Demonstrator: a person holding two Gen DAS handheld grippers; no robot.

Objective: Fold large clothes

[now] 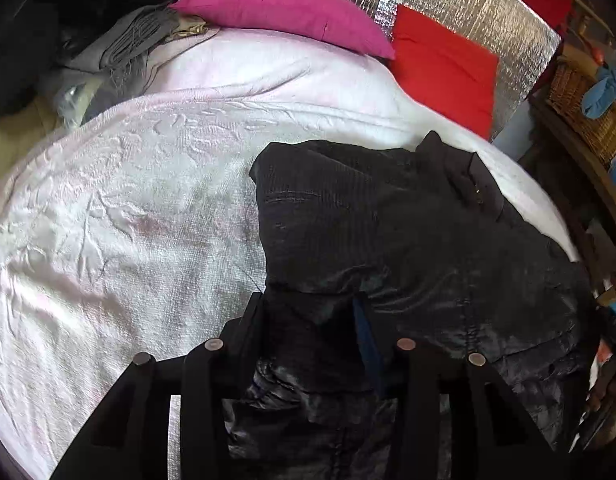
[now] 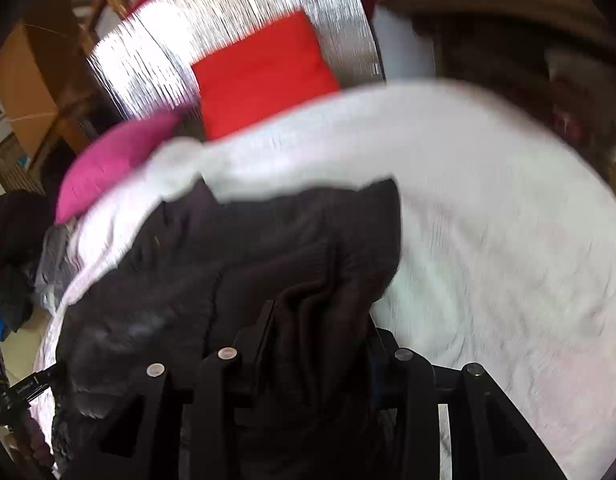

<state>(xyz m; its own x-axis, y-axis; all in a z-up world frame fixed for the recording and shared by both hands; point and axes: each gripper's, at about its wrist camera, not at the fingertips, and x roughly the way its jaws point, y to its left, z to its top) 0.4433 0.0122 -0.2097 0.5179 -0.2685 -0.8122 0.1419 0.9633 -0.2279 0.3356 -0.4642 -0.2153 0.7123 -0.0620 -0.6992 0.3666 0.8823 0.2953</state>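
Your left gripper (image 1: 308, 312) is down at the near edge of the black jacket (image 1: 387, 220), and its two fingers have a fold of that shiny dark cloth pinched between them. The jacket lies bunched on the white bedspread (image 1: 128, 200), toward the side of the bed nearest the wicker basket (image 1: 587, 120). Left of the jacket you've got open, wrinkled bedspread. Beyond the jacket, at the head of the bed, the pink pillow (image 1: 284, 12) sits beside the red pillow (image 1: 443, 64), both against the silver foil panel (image 1: 467, 4). To the left of the pink pillow there's a heap of grey fringed fabric (image 1: 128, 40).

Over to your right wrist view, and it's blurred, so details are soft. Your right gripper (image 2: 319, 320) is clamped on a gathered ridge of the jacket (image 2: 248, 248), the cloth bulging up between the fingers. From here the jacket spreads away to the left of the gripper, with bare bedspread (image 2: 507, 220) to its right. Past the jacket, the pink pillow (image 2: 112, 160) lies left of the red pillow (image 2: 264, 72), which stands against the foil panel (image 2: 228, 12). At the lower left edge a hand (image 2: 36, 440) shows beside the jacket.
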